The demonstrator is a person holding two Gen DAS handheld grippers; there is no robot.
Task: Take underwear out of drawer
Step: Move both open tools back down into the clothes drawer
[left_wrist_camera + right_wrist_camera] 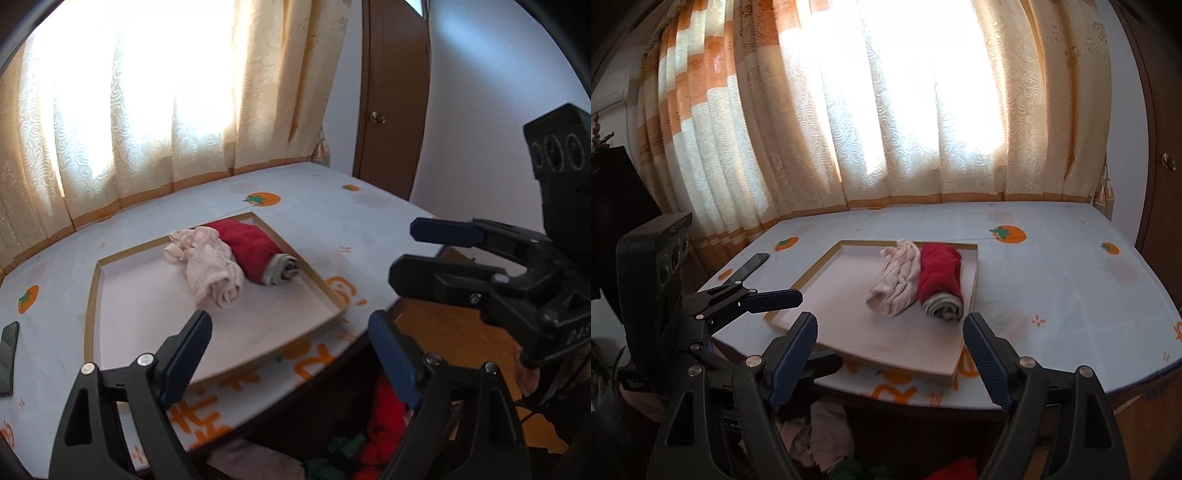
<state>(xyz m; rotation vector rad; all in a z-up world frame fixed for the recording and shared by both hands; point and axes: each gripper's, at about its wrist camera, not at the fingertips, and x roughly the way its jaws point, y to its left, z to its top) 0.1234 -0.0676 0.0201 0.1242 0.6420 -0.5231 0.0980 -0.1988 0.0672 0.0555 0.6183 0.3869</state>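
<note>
Left hand-held gripper [286,354]: jaws wide apart, nothing between the blue pads, held above the near edge of the tabletop [332,206]
Right hand-held gripper [890,354]: jaws wide apart, empty, just beside the left one
Tray [96,273]: shallow, tan rim, pale floor, flat on the tabletop
Red underwear roll [255,247]: lies in the tray by its right rim; long axis runs from the near-right to the far-left in the left wrist view; rolled grey-white end faces the grippers
Pink underwear roll [212,269]: touching the red roll on its left, long axis roughly parallel; loose ruffled end at the far side, thicker end toward the grippers
Drawer [354,454]: open below the tabletop edge; red, green and beige cloth inside, blurred
Phone [8,354]: dark, flat, left of the tray
Curtain [886,110]: backlit, behind the tabletop
</note>
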